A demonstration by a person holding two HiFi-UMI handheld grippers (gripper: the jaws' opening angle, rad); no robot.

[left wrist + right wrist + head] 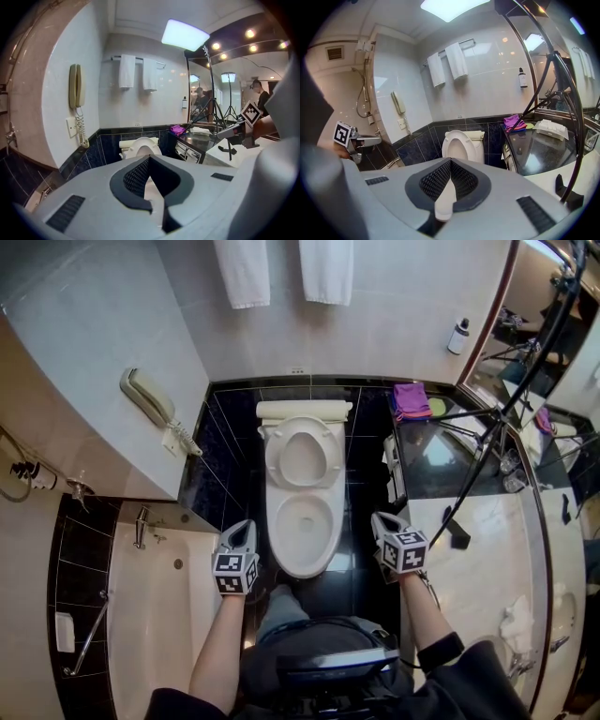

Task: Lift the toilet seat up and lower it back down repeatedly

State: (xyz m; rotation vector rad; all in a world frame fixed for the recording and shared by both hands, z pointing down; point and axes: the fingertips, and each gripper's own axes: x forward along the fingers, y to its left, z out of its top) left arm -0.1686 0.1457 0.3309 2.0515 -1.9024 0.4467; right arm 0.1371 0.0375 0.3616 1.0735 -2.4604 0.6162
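Steep downward look into a bathroom: bathtub (150,615) at left, dark glossy desk (441,465) at right, white bowl (306,568) in the middle against dark tiles.

Toilet seat (274,456) raised, standing near upright and leaning back toward the tank (305,410), with the bowl open below it. Long axis of seat and bowl running straight ahead, hinge at the bowl's far end, free edge uppermost.

Left gripper (241,529) and right gripper (382,521) held low either side of the bowl's front, both aimed forward and somewhat down. Left fingers (135,177) closed tip to tip, gripping nothing. Right fingers (436,180) likewise pressed together and empty. Neither touching the bowl or the seat.

Seat lying ahead of and between the two grippers, well apart from both. Near centre in the right gripper view (445,147), a little left of centre in the left gripper view (140,149). Left gripper seemingly a shade nearer the bowl's rim, otherwise little to choose between hands.

Likely next: reaching forward and up to the seat's free edge, then tipping it down onto the bowl.
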